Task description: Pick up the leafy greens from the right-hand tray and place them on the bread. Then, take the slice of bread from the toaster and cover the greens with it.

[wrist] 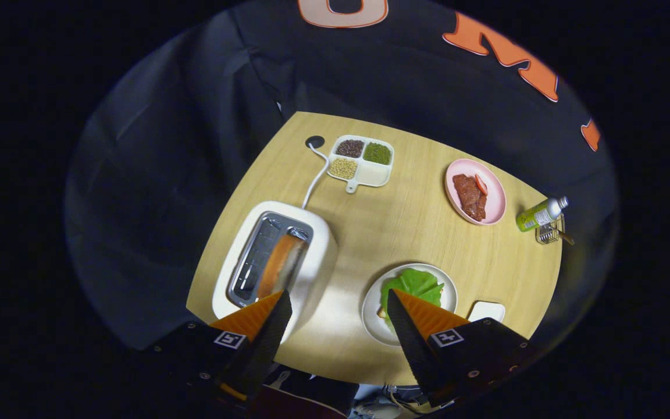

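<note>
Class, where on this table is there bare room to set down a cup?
Bare wood lies mid-table, bordered by the toaster, divided tray, pink plate and the plate of greens. The bottle corner is crowded. The gripper hangs open above.

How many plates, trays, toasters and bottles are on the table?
Plates: 2, the white plate with greens and the pink plate.
Trays: 1, the divided tray.
Toasters: 1, the toaster.
Bottles: 1, the bottle.
Total: 5.
</note>
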